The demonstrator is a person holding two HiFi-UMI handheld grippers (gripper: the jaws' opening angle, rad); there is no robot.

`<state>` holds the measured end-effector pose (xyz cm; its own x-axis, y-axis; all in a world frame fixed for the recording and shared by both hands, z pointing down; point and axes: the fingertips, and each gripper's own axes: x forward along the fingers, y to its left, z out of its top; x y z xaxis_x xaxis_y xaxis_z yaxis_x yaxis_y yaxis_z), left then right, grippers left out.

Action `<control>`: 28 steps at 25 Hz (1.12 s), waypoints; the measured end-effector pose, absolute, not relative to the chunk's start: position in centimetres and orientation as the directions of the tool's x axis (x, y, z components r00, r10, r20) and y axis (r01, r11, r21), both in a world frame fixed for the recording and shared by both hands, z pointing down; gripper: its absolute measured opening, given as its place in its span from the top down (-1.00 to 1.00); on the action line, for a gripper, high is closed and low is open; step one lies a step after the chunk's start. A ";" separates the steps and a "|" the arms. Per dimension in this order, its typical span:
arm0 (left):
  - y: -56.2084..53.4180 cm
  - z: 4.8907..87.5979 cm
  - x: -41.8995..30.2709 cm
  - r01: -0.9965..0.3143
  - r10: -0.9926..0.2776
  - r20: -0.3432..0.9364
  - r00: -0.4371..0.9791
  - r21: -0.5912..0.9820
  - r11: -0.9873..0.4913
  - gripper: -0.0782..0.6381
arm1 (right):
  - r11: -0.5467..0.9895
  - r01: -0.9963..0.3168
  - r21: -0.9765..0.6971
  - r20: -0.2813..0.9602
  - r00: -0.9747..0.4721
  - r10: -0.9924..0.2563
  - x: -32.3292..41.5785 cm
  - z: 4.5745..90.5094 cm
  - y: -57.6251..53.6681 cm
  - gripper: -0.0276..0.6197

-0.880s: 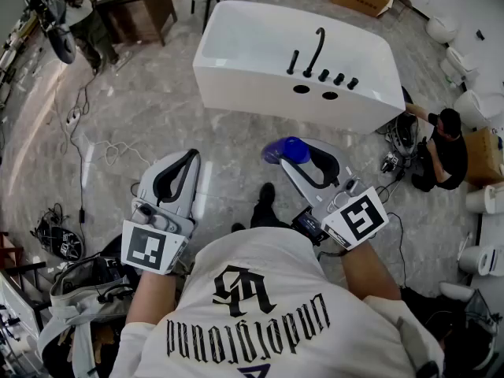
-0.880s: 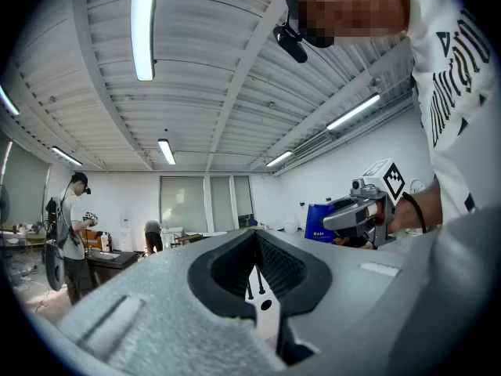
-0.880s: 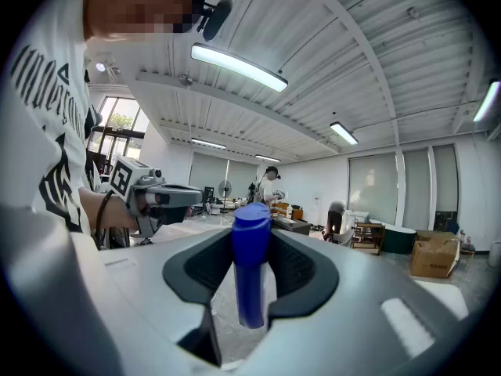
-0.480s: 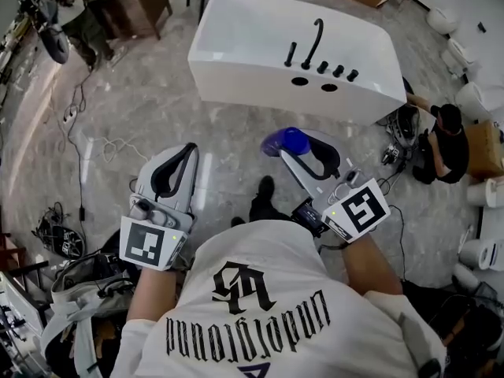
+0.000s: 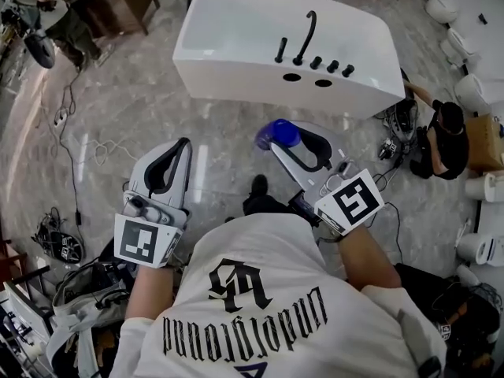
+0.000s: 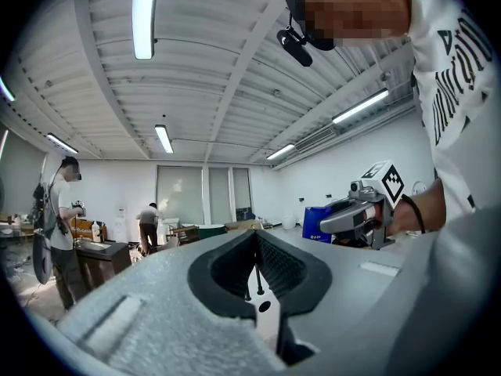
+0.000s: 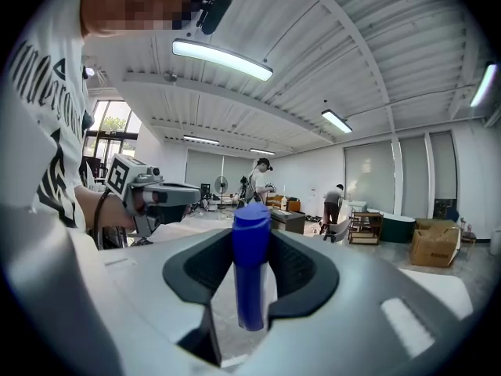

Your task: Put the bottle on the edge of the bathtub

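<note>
A blue bottle (image 5: 278,135) stands upright between the jaws of my right gripper (image 5: 288,138), which is shut on it above the marble floor. In the right gripper view the bottle (image 7: 250,269) fills the gap between the dark pads. The white bathtub (image 5: 236,69) with its black faucet (image 5: 304,38) lies ahead, a short way beyond the bottle. My left gripper (image 5: 175,153) is held level at the left, shut with nothing in it; its tips meet in the left gripper view (image 6: 255,237). There the bottle (image 6: 316,224) also shows off to the right.
A person (image 5: 443,142) crouches by tools at the tub's right end. Toilets (image 5: 472,93) and a cardboard box (image 5: 483,144) line the right side. Cables (image 5: 75,144) trail over the floor at the left; a bag (image 5: 75,302) lies at lower left. A dark table (image 5: 118,2) stands at top left.
The bathtub has drawn nearer and slid left in the head view as I walk toward it. Both grippers keep their pose, and the bottle stays gripped.
</note>
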<state>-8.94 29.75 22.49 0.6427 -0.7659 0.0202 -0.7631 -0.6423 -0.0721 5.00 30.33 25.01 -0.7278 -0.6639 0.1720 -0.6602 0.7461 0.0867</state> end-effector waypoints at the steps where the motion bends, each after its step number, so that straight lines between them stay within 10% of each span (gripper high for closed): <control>1: 28.7 22.5 -8.3 -0.763 -0.766 0.020 0.643 -0.074 -0.642 0.76 | 0.748 -0.658 0.087 0.172 -0.729 -0.662 5.6 25.0 29.4 0.47; 28: 5.3 24.8 -1.6 -0.718 -0.719 0.054 0.693 -0.039 -0.695 0.76 | 0.728 -0.682 0.068 0.214 -0.703 -0.678 10.8 26.4 7.5 0.47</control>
<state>-1.61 5.29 24.83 0.6926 -0.7193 0.0543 -0.7184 -0.6946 -0.0387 10.77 7.54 26.37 -0.7032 -0.6782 0.2136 -0.6817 0.7284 0.0685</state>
